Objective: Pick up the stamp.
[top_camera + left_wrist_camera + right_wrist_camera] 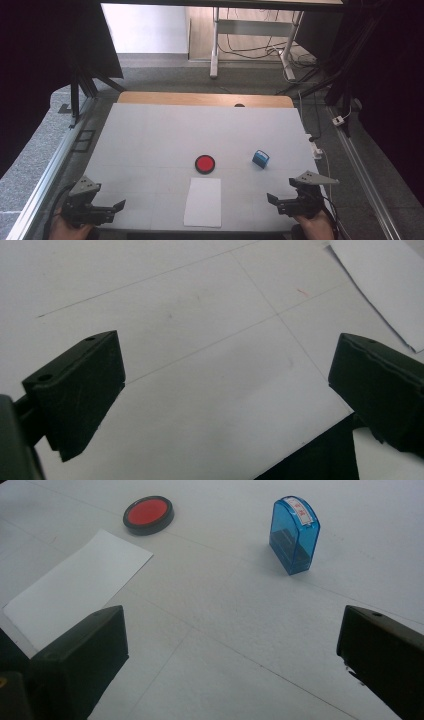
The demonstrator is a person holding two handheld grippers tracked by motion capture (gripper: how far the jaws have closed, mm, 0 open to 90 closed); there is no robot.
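Note:
A round red ink pad (205,164) in a black rim lies near the table's middle; the right gripper view has the ink pad (148,513) at upper left. A blue translucent stamp (260,159) stands upright to its right, and the stamp (294,535) is ahead of the right jaws. A white sheet of paper (203,201) lies at the front centre, also the paper (75,585) and a corner of the paper (385,285). My left gripper (116,209) rests at the front left, open and empty. My right gripper (274,200) sits at the front right, open and empty.
The white table top (150,145) ends at a wooden strip (205,99) at the back. Metal rails (47,175) run along both sides. Beyond the table stand desk legs and loose cables (255,50) on the floor. The table's front edge (305,455) lies just below the left jaws.

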